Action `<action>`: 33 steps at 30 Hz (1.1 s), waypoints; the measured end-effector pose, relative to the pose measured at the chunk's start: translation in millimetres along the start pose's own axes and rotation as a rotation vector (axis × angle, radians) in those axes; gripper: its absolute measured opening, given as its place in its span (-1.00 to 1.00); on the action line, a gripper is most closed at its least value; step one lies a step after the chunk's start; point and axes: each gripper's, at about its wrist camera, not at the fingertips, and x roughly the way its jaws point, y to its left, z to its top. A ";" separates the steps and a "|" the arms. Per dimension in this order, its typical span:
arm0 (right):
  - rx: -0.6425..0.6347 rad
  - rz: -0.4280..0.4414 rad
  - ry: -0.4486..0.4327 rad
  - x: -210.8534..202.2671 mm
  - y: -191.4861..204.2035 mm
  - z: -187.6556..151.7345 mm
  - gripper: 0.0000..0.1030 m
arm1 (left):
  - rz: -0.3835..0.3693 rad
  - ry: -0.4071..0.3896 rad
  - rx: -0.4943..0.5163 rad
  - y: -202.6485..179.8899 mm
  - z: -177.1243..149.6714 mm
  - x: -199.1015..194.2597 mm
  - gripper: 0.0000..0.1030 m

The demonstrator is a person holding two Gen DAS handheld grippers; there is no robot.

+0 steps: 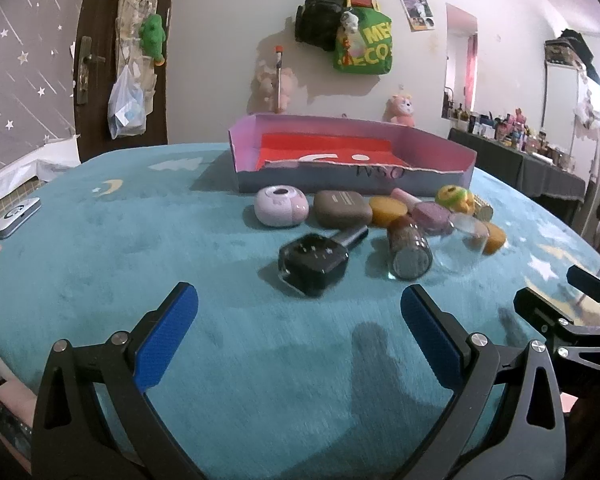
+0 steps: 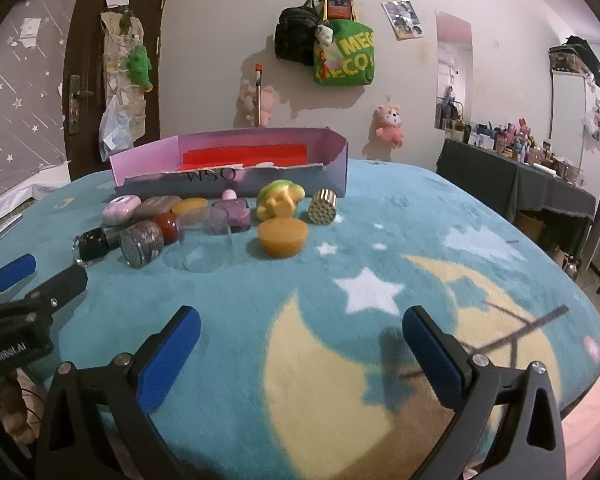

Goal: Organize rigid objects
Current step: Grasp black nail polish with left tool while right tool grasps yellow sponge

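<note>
A cluster of small rigid items lies on the teal blanket in front of a purple box [image 1: 434,148] [image 2: 332,166] with a red floor. It holds a black bottle [image 1: 314,262] [image 2: 92,242], a glitter jar [image 1: 410,250] [image 2: 144,242], a clear jar [image 1: 460,244] [image 2: 206,248], a lilac case [image 1: 280,206], a brown case [image 1: 342,208], an orange puck [image 2: 283,237], a green-yellow toy [image 2: 280,199] and a gold cylinder [image 2: 322,206]. My left gripper [image 1: 298,312] is open and empty, just short of the black bottle. My right gripper [image 2: 300,334] is open and empty, over the moon print.
A white remote [image 1: 16,216] lies at the blanket's left edge. A dark table with many bottles [image 2: 540,184] stands at the right. Bags and plush toys hang on the back wall. The blanket [image 2: 420,240] stretches right of the cluster.
</note>
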 end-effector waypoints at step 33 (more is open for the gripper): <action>0.024 -0.008 0.294 76.0 -7.3 76.4 0.77 | -0.222 0.343 0.263 11.4 52.9 59.5 0.20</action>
